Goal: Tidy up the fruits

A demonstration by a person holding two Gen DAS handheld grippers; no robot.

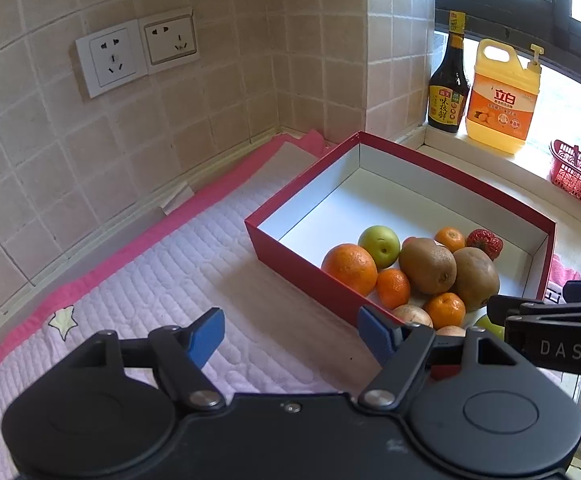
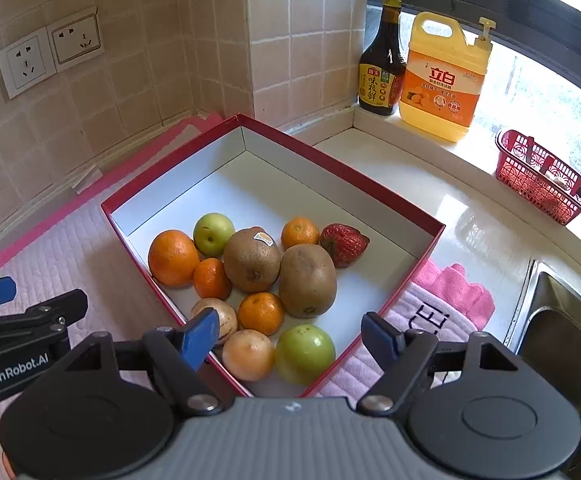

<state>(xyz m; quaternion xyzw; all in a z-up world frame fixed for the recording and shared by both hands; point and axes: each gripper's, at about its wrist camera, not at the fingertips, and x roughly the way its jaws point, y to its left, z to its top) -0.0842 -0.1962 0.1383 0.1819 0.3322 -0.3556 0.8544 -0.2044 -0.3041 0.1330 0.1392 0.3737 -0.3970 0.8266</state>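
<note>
Blue pads tip both grippers, and nothing is held between them. The right gripper [image 2: 290, 338] is seen with its jaws spread wide above the near corner of the box [image 2: 370, 178]; the left gripper [image 1: 292, 334] is spread just as wide over the mat [image 1: 138, 280], beside the box's near wall.

All fruit in view is already inside the box, bunched in its near half, with the far half bare. No fruit is seen on the mat or the counter [image 2: 470, 216], so gathering appears done; what is left is judged to be sorting or spacing by kind, since the kinds are mixed together.

Counted in the right view:
- one large orange [image 2: 173, 258]
- three small mandarins [image 2: 212, 279], [image 2: 300, 233], [image 2: 261, 314]
- two kiwis [image 2: 252, 260], [image 2: 307, 280], touching each other
- two green apples [image 2: 213, 234], [image 2: 304, 354], well apart
- one strawberry [image 2: 344, 245]
- two pale round fruits [image 2: 220, 318], [image 2: 248, 355] at the near edge, one partly hidden behind a pad; their kind cannot be told, possibly pale citrus.

That makes eleven pieces.

Beyond the box, on the sill, one dark bottle [image 2: 382, 68], one yellow jug [image 2: 444, 80] and one red basket [image 2: 542, 180] are seen; the basket's contents are too small to tell.
</note>
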